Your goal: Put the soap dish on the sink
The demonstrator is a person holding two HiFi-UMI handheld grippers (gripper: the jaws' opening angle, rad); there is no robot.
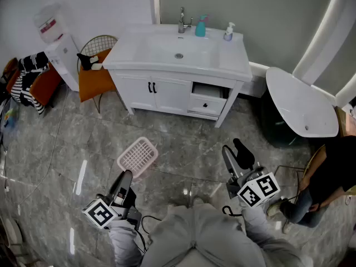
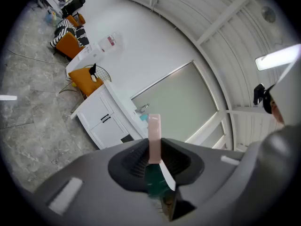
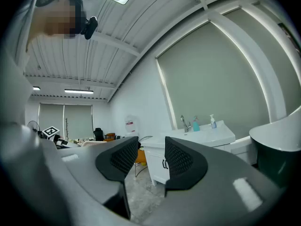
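Note:
The soap dish (image 1: 137, 156) is a pink slatted tray held out over the grey floor. My left gripper (image 1: 125, 178) is shut on its near edge. In the left gripper view the dish (image 2: 154, 134) stands edge-on between the jaws of the left gripper (image 2: 153, 155). The white sink (image 1: 178, 53) tops a vanity against the far wall, well beyond both grippers. My right gripper (image 1: 235, 151) is level at the right, open, with nothing in the gap. In the right gripper view the right gripper (image 3: 151, 161) faces the sink (image 3: 207, 134).
On the sink's back rim stand a faucet (image 1: 182, 20), a teal bottle (image 1: 201, 26) and a white pump bottle (image 1: 228, 32). One vanity drawer (image 1: 207, 100) is ajar. An orange chair (image 1: 93, 75) and water dispenser (image 1: 57, 39) stand left; a bathtub (image 1: 300, 105) and a person (image 1: 329, 174) right.

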